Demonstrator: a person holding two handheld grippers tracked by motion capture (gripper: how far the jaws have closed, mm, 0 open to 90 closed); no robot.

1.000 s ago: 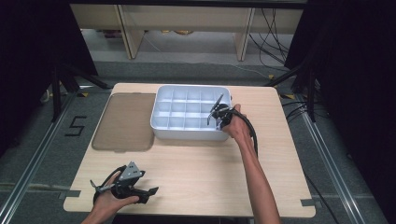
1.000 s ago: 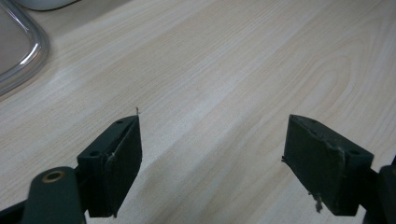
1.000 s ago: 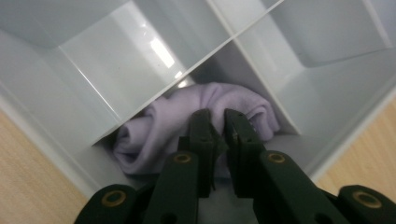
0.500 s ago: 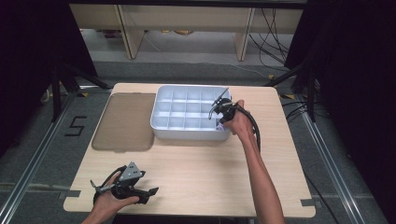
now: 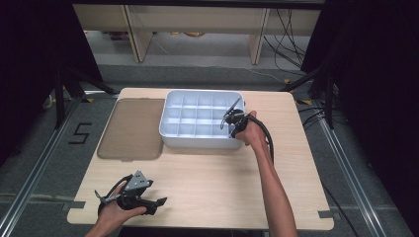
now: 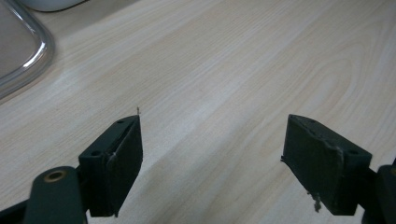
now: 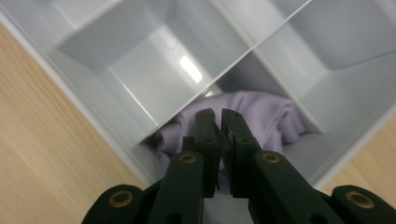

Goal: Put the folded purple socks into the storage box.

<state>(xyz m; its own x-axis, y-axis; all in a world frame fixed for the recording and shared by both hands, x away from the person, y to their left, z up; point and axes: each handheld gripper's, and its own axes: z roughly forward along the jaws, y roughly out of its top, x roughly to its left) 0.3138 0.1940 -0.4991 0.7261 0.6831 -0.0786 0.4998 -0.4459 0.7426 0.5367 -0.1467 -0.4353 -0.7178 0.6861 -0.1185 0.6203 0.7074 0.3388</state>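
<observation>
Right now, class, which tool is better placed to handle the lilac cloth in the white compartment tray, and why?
The right tool: its jaws are closed over the crumpled lilac cloth inside the white plastic compartment tray. The left tool rests open near the table's front edge, far from the tray.

Left of the tray you have a brown-tinted clear lid lying flat on the light wood bench. Beyond the bench: shelf legs, black cables on the floor.
</observation>
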